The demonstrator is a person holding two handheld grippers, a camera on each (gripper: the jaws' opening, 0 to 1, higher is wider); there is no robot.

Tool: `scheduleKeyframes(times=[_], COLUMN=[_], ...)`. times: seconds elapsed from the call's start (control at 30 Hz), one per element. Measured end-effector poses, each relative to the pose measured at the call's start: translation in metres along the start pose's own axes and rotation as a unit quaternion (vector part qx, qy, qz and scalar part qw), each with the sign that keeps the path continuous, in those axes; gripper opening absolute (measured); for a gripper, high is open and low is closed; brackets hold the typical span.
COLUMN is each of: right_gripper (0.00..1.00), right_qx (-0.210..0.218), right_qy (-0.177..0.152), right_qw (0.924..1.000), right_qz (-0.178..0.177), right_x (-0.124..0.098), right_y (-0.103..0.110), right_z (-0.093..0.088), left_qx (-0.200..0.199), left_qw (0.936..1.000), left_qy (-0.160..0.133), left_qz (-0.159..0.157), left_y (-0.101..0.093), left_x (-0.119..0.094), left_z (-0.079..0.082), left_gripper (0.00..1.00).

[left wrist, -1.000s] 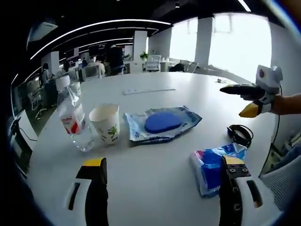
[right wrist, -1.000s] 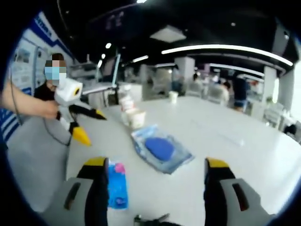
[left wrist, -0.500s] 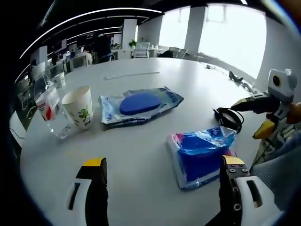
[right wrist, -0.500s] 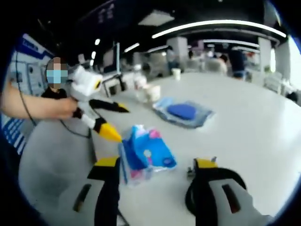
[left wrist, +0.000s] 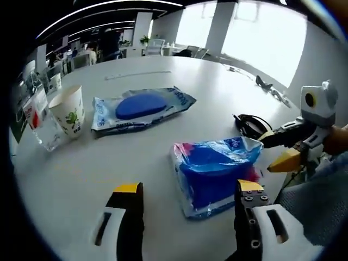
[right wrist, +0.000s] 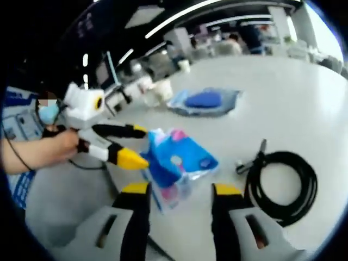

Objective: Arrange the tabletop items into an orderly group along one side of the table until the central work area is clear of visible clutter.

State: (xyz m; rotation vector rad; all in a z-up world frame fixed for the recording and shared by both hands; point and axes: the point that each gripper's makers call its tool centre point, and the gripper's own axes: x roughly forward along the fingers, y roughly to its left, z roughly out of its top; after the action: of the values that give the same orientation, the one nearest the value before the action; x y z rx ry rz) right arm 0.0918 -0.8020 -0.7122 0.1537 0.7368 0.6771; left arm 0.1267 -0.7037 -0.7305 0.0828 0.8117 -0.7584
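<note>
The left gripper hovers with its jaws spread and holding nothing, just short of the near edge of the blue tissue pack, which lies on the white table. The right gripper is likewise parted and bare, the same pack just ahead of its tips. Beyond the pack the tabletop runs bare and wide toward the far rim. The left gripper view also takes in a paper cup touching a plastic bottle near the left rim, with a wet-wipes packet beside them. The right gripper view shows the coiled black cable whole (a plug end trailing toward the pack), just beside the tissue pack.
</note>
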Motion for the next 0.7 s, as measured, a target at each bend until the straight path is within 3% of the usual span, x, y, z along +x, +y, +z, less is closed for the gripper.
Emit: scheduleKeyframes(times=[0.03, 0.07, 0.2, 0.5, 0.57, 0.7], right_gripper=[0.35, 0.33, 0.28, 0.18, 0.13, 0.01], right_qx=[0.000, -0.001, -0.010, -0.014, -0.021, -0.031], right_qy=[0.001, 0.005, 0.014, 0.026, 0.025, 0.021], right_qw=[1.0000, 1.0000, 0.9997, 0.9991, 0.9989, 0.9981], right_qz=[-0.003, -0.007, -0.014, -0.032, -0.034, -0.048], right_x=[0.002, 0.003, 0.007, 0.015, 0.017, 0.017], right_y=[0.000, 0.000, -0.002, -0.005, -0.005, -0.011], right_z=[0.001, 0.000, -0.003, -0.004, -0.001, 0.007], left_qx=[-0.001, -0.003, -0.020, -0.013, -0.007, -0.019], left_qw=[1.0000, 1.0000, 0.9997, 0.9995, 0.9995, 0.9993], left_qy=[0.001, 0.001, -0.002, 0.014, 0.017, 0.007], left_qz=[0.000, 0.002, 0.015, 0.023, 0.026, 0.032], left_y=[0.000, 0.000, 0.005, 0.006, 0.008, 0.007], left_x=[0.000, 0.000, 0.000, -0.005, -0.006, -0.009], left_z=[0.000, 0.000, 0.000, -0.005, -0.005, -0.002], left_gripper=[0.44, 0.42, 0.45, 0.19, 0.10, 0.09])
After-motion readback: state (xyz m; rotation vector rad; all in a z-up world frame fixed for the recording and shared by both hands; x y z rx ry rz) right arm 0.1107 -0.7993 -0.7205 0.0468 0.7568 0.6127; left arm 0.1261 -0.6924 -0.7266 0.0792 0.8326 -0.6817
